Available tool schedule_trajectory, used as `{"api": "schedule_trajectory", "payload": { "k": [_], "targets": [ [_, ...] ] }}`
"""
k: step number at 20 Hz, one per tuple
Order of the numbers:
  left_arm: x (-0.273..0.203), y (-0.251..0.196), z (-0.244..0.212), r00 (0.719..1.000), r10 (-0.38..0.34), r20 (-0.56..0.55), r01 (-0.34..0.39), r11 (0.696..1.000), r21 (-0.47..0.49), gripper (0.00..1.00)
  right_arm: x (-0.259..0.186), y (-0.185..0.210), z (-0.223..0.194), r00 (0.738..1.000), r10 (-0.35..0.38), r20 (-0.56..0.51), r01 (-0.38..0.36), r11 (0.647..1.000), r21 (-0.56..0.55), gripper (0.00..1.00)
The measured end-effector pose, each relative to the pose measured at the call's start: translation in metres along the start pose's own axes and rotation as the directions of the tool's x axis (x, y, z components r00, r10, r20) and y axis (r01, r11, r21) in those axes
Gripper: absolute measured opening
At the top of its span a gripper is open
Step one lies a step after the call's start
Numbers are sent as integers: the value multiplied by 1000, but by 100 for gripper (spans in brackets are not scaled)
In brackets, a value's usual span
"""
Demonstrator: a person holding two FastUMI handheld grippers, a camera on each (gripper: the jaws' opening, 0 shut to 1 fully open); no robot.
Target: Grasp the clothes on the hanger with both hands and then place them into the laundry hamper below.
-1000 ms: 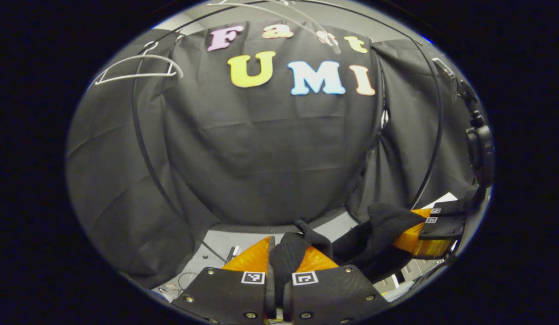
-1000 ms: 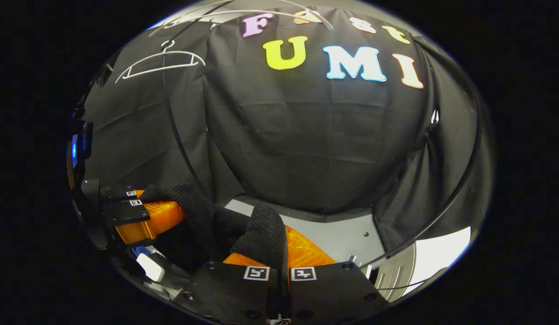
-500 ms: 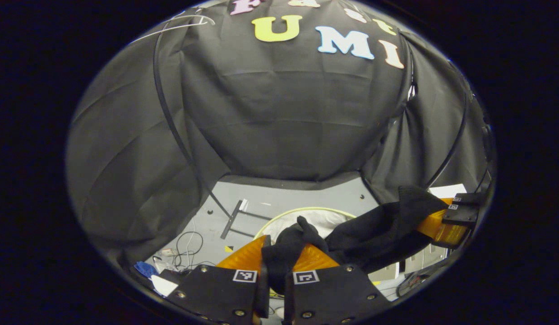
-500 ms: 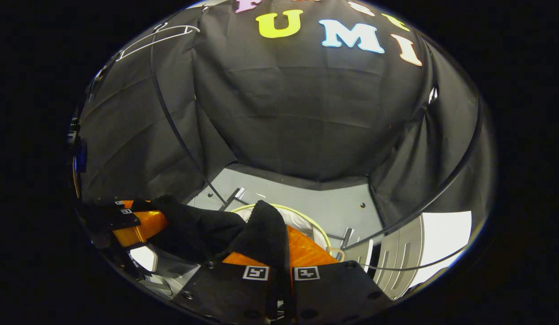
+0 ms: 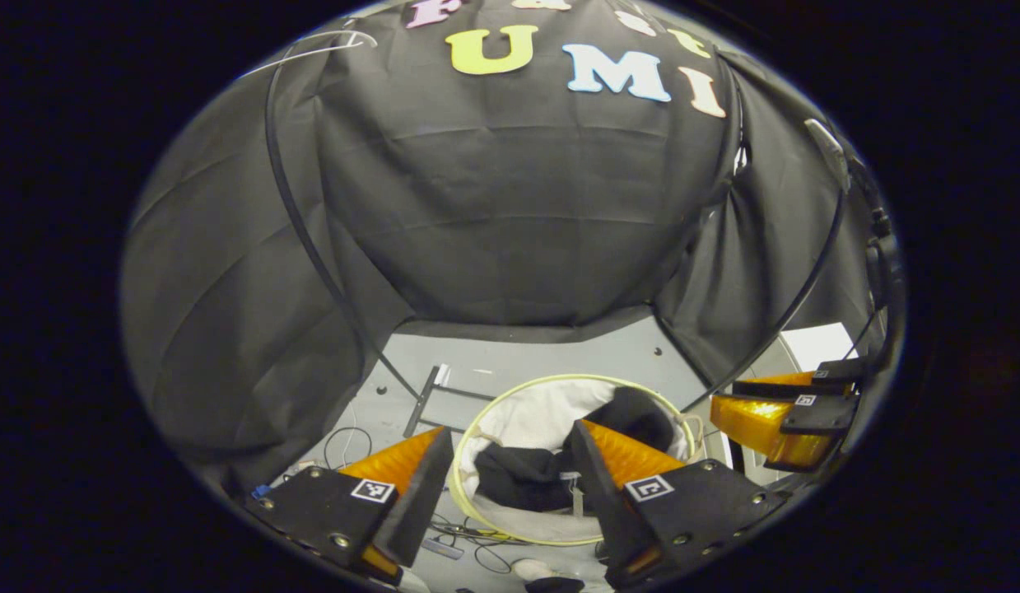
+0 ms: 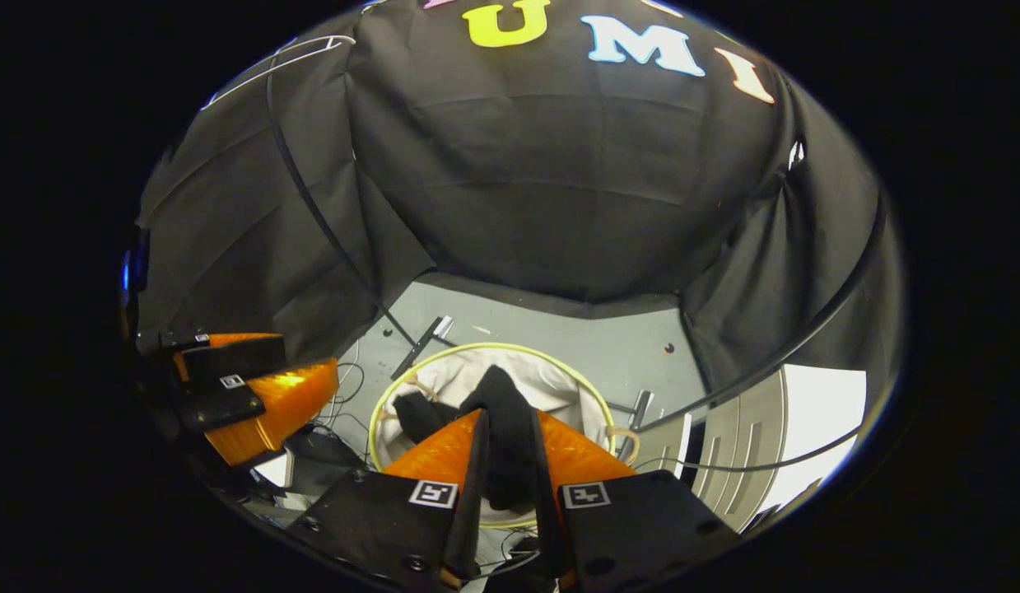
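Two grippers over the laundry hamper, both with jaws apart. Left gripper: fingers spread wide, nothing between them, hamper mouth visible straight through the gap. Right gripper: fingers parted by a narrower gap; the black clothes sit in line with that gap, but I can't tell whether the pads touch the fabric or it's just lying below.

Clothes are inside the hamper, a dark heap on the white liner, one fold up against the far side of the rim. Hamper is round, white fabric with a pale yellow-green rim, standing on the grey floor.

In the left gripper view the right gripper hangs just beside the hamper's rim, orange fingers apart. In the right gripper view the left gripper is beside the rim on the other side.

Writing: none readable on the hamper or clothes. Each finger carries a small black-and-white square marker, no text. Loose cables on the floor near the hamper.
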State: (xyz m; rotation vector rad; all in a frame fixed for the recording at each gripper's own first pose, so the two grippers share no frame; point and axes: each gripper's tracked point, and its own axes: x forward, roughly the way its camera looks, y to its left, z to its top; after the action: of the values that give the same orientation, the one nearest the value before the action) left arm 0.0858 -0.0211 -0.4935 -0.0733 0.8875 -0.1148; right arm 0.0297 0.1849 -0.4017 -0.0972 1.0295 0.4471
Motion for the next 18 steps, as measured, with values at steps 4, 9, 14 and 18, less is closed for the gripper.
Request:
{"api": "schedule_trajectory", "payload": {
  "k": [4, 9, 14, 18],
  "targets": [
    [3, 4, -6, 1000, 8, -7, -8, 1000, -24, 87, -1, 3, 1, 1000, 7, 10, -7, 1000, -3, 99],
    [0, 10, -1, 1000, 22, 2, -22, 1000, -13, 87, -1, -1, -1, 1000, -14, 7, 14, 1000, 9, 96],
    [1, 14, 8, 999, 33, 25, -33, 999, 1, 87, -3, -3, 8, 999, -20, 28, 20, 1000, 12, 96],
    [-10, 11, 24, 998, 31, 61, -32, 999, 14, 87, -15, -3, 20, 997, -18, 71, 16, 1000, 23, 94]
  ]
}}
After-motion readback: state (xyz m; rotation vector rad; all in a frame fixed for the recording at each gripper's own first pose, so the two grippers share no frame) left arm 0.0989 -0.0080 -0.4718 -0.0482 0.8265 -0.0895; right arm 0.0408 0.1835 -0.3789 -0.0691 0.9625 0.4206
